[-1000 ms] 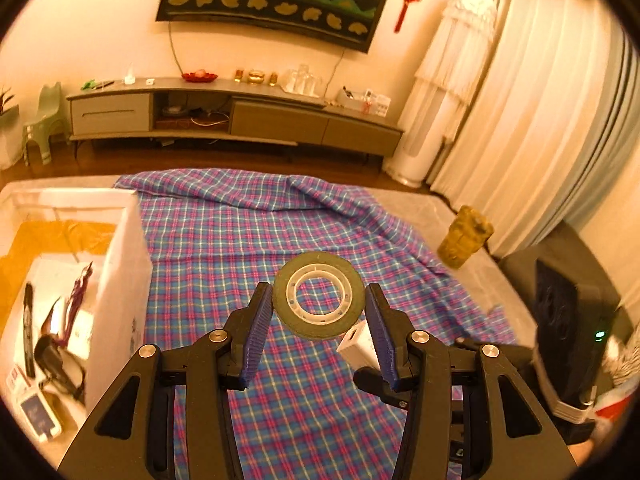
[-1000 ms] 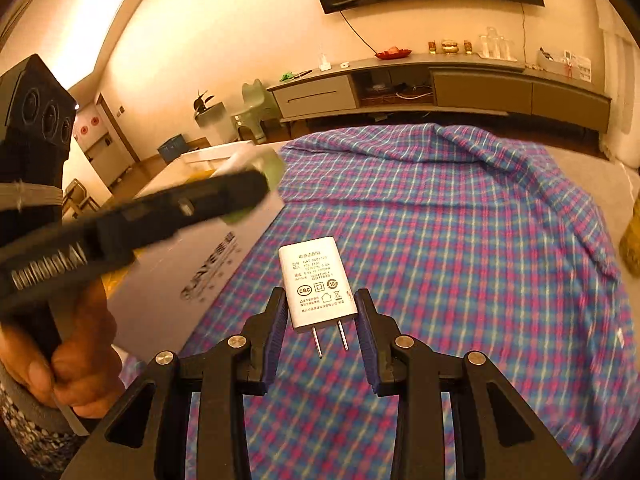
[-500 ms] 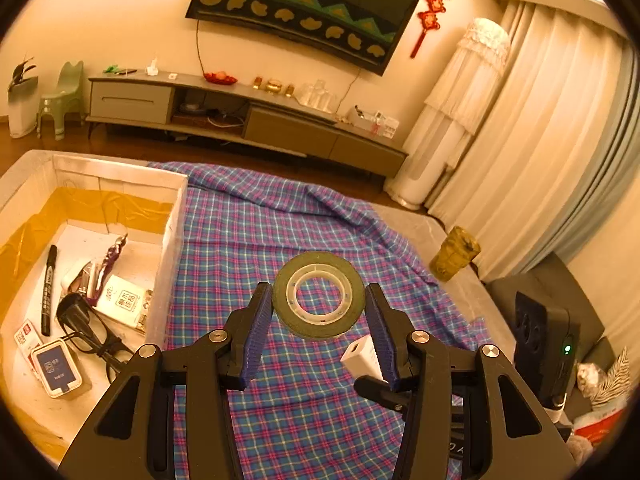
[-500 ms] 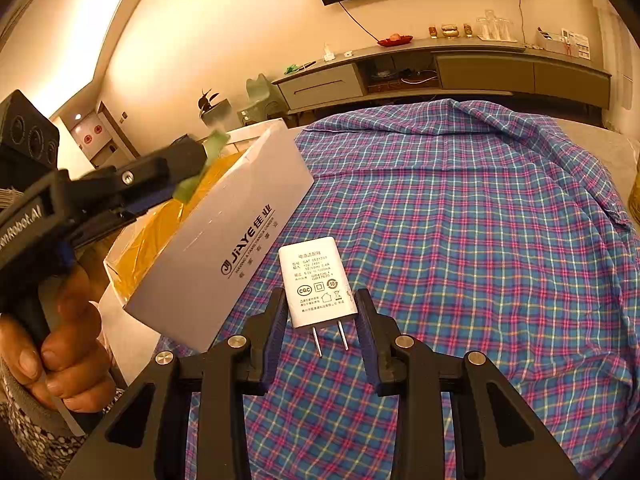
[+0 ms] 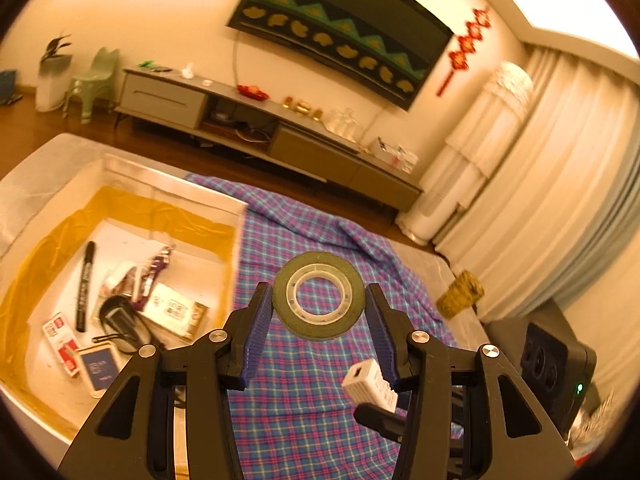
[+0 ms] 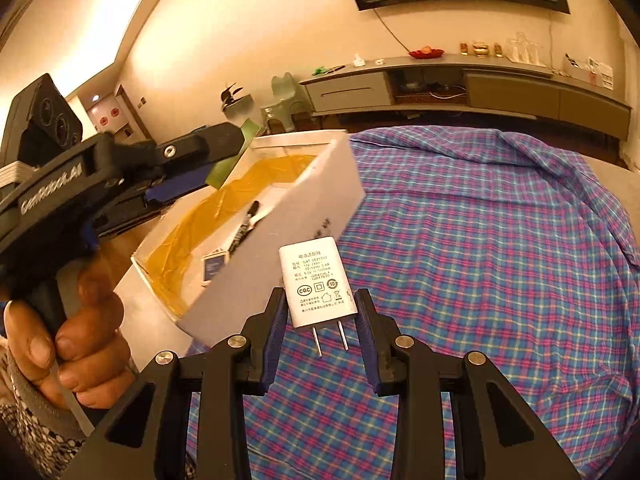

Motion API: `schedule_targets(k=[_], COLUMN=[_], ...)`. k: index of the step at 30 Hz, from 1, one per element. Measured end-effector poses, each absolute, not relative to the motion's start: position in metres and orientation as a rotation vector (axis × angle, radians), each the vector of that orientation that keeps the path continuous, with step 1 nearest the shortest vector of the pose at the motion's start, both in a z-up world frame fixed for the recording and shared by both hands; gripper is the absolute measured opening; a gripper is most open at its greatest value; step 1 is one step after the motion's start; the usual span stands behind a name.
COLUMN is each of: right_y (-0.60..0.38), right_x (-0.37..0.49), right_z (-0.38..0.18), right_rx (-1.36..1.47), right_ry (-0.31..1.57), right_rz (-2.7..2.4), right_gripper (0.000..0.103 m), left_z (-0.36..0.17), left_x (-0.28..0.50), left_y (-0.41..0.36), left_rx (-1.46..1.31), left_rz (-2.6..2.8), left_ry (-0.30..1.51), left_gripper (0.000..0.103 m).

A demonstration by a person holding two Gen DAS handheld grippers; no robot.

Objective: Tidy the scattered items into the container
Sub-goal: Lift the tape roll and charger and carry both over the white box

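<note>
My left gripper [image 5: 319, 300] is shut on a roll of green tape [image 5: 319, 295] and holds it above the plaid cloth [image 5: 304, 384], just right of the white box [image 5: 168, 184]. The box is lined with yellow and holds a black marker [image 5: 83, 286], glasses, cards and other small things. My right gripper [image 6: 321, 300] is shut on a white charger plug [image 6: 318, 282], prongs pointing back at the camera. In the right wrist view the box [image 6: 280, 216] lies to the left, with the left gripper [image 6: 224, 148] and the tape's green edge above its rim. The charger [image 5: 370, 384] shows low in the left wrist view.
A plaid cloth [image 6: 500, 264] covers the table. A person's hand [image 6: 76, 320] grips the left tool's handle. A woven yellow cup [image 5: 460, 294] stands at the cloth's far right edge. A TV cabinet [image 5: 264, 132] and curtains lie beyond.
Both grippers have moved left toward the box with their loads. More of the box's inside shows in both views. The left gripper has rolled.
</note>
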State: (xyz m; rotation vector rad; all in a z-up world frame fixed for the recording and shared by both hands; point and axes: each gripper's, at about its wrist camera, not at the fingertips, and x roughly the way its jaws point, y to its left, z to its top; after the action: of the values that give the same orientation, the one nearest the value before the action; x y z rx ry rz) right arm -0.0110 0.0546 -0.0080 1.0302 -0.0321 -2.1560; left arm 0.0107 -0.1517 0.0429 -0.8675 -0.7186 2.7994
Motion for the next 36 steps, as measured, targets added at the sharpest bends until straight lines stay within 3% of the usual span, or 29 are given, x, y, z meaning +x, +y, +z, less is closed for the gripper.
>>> schedule_targets(k=[36], right_y=[-0.080], right_x=[-0.027], right_z=[0.015], right_rx=[0.989], right_ry=[0.091], right_rz=[-2.090], right_gripper=[0.036], left_z=[0.010], left_x=[0.018], left_y=[-0.284], left_rx=[-0.913], left_rz=[2.827], left_ry=[-1.094], left_gripper=[0.049])
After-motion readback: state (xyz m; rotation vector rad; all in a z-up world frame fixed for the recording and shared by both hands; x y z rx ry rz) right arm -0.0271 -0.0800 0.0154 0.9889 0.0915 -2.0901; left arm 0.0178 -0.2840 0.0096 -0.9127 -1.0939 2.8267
